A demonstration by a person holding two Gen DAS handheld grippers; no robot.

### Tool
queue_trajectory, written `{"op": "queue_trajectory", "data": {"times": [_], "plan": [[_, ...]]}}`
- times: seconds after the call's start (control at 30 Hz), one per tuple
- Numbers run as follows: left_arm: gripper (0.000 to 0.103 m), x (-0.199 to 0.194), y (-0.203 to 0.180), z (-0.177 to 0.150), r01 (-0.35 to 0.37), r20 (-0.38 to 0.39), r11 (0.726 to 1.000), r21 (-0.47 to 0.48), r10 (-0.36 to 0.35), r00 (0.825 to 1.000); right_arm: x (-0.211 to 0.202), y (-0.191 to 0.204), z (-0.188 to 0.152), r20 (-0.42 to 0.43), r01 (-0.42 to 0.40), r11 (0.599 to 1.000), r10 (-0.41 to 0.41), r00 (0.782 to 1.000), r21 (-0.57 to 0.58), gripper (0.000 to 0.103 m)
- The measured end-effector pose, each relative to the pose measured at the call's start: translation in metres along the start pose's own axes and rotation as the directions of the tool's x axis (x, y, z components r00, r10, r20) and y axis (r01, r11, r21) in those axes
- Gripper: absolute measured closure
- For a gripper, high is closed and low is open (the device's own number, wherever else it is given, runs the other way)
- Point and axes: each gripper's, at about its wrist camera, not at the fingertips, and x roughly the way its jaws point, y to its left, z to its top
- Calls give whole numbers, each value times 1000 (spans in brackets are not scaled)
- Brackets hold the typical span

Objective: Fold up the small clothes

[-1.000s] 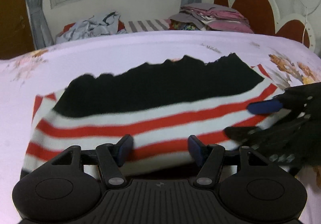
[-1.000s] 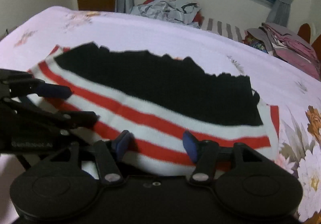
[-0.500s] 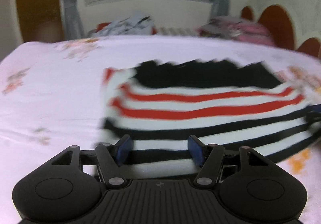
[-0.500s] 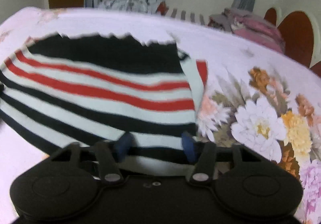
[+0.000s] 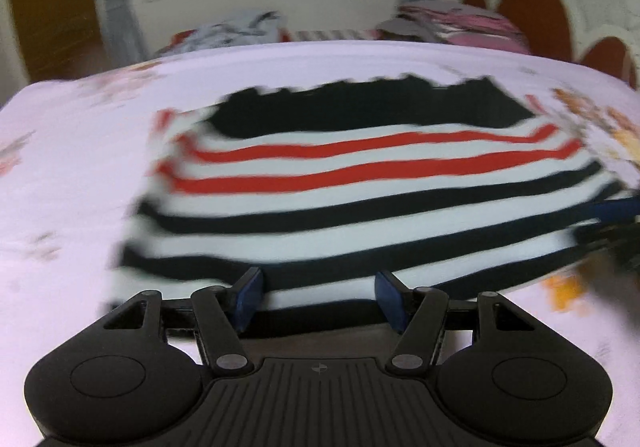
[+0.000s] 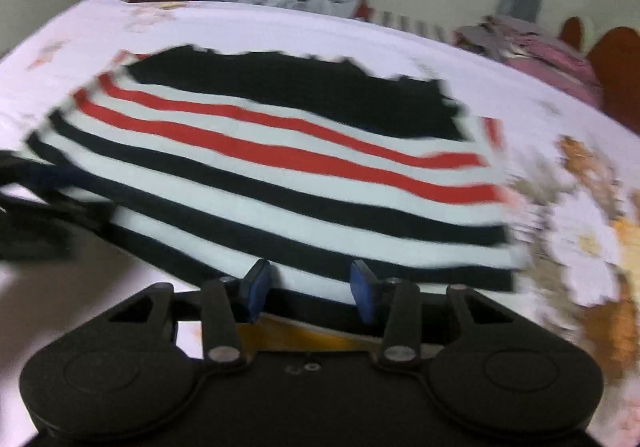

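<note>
Striped knit garment (image 5: pixel 360 207) lies folded on the flowered bed (image 5: pixel 72 167), its near hem between both sets of fingers; the left gripper (image 5: pixel 318 297) gapes, the right gripper (image 6: pixel 310 289) has been narrowing, neither visibly pinching. Next, probably a cross-fold.

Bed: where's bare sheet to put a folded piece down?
Bare sheet lies left of the striped garment, and a strip lies between it and the far clothes piles. The right side by the other tongs is crowded.
</note>
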Motion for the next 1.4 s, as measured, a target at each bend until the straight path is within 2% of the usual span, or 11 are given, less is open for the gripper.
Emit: {"op": "queue_trajectory", "data": {"times": [0.1,0.2,0.37,0.53,1.1,1.3,1.4], "plan": [[42,-5,37,-12,-41,6,996,-76,42,999,-1,-47,-15,-35,41,995,-38,999,94,63],[42,-8,49,-15,-14,7,995,-100,15,1000,-4,-67,-24,-28,-5,988,10,1000,152,66],[42,-8,39,-11,-50,-7,996,-69,50,999,-6,-56,-20,-20,38,991,-35,999,127,68],[41,-4,48,-15,-25,-6,996,-88,24,1000,-2,-56,-25,-29,40,994,-37,999,106,68],[42,-3,38,-20,-62,5,996,-65,62,998,0,-52,-31,0,53,994,-54,999,90,67],[41,-2,40,-19,-50,5,997,-63,51,999,0,-49,-29,-12,65,996,-64,998,69,67],[41,-3,46,-21,-20,11,997,-71,21,1000,0,-49,-29,-13,67,995,-67,998,71,67]]}}
